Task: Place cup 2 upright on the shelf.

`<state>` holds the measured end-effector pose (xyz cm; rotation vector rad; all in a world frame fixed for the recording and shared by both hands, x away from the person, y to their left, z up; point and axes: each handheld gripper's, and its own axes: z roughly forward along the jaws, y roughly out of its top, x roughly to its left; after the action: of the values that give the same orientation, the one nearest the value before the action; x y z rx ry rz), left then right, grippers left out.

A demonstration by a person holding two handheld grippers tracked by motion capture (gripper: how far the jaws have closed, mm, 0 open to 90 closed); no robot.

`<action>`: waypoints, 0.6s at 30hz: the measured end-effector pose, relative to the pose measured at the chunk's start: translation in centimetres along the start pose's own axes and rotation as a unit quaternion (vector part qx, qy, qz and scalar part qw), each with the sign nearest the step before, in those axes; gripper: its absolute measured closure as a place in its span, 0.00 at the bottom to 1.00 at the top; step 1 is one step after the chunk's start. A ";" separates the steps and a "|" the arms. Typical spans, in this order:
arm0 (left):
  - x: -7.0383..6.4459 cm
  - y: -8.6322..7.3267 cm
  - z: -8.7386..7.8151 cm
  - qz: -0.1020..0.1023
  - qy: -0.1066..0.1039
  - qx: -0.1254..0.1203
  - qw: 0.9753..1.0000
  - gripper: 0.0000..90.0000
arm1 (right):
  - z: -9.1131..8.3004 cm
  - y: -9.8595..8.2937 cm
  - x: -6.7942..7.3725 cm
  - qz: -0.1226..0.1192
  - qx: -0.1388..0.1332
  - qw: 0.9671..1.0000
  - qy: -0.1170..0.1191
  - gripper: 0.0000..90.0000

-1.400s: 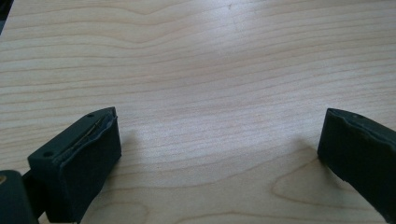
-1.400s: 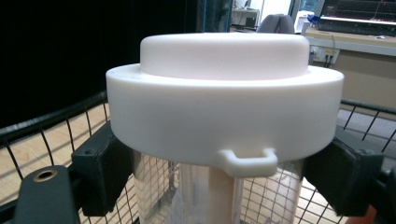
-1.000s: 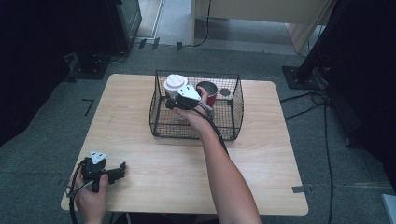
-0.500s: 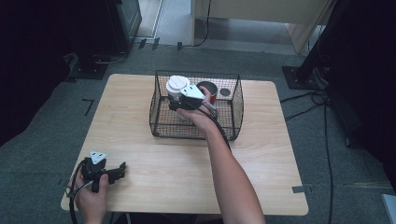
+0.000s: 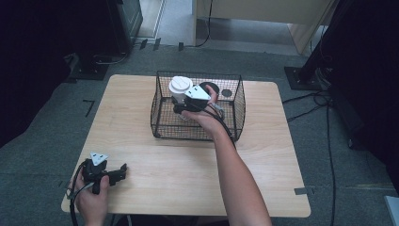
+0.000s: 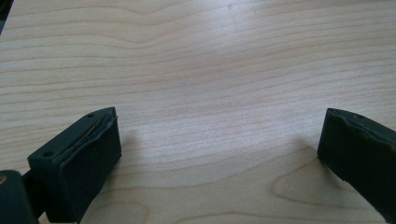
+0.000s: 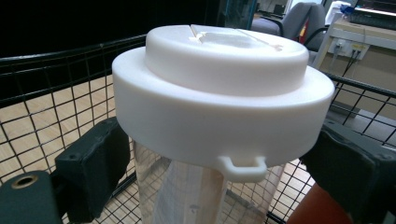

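A clear container with a wide white lid (image 5: 180, 85) stands upright inside a black wire basket (image 5: 197, 128) at the back middle of the table. My right gripper (image 5: 180, 103) is shut on its clear body just under the lid. In the right gripper view the lid (image 7: 224, 93) looms close, and the right gripper (image 7: 219, 179) has one jaw on each side of the clear wall. My left gripper (image 5: 123, 169) rests open on the table near the front left corner. The left gripper (image 6: 219, 154) has only bare wood between its wide-apart jaws.
A dark-topped round object (image 5: 210, 87) and a small dark disc (image 5: 227, 92) lie at the basket's back right. A red-orange shape (image 7: 322, 210) sits low beside the right jaw. Basket wires (image 7: 46, 93) ring the container. Bare wooden table (image 5: 188, 179) spreads in front.
The right gripper and the container have shifted slightly to the right inside the basket. The left gripper has stayed in place.
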<state>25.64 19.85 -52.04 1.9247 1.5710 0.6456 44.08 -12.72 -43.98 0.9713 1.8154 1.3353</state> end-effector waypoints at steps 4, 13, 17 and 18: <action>0.0 0.0 0.0 0.000 0.000 0.000 1.000 0.00 | -0.3 0.1 -0.3 -0.007 -0.002 1.000 0.003 0.05; 0.0 0.0 0.0 0.000 0.000 0.000 1.000 0.00 | -1.1 0.3 -1.0 -0.017 -0.008 1.000 0.012 0.04; 0.0 0.0 0.0 0.000 0.000 0.000 1.000 0.00 | -1.8 0.6 -1.2 -0.026 -0.015 0.999 0.019 0.04; 0.0 0.0 0.0 0.000 0.000 0.000 1.000 0.00 | -1.8 0.6 -1.2 -0.026 -0.015 0.999 0.019 0.04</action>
<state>25.64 19.85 -52.04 1.9249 1.5711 0.6457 43.21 -14.46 -42.83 0.8832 1.8319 1.3548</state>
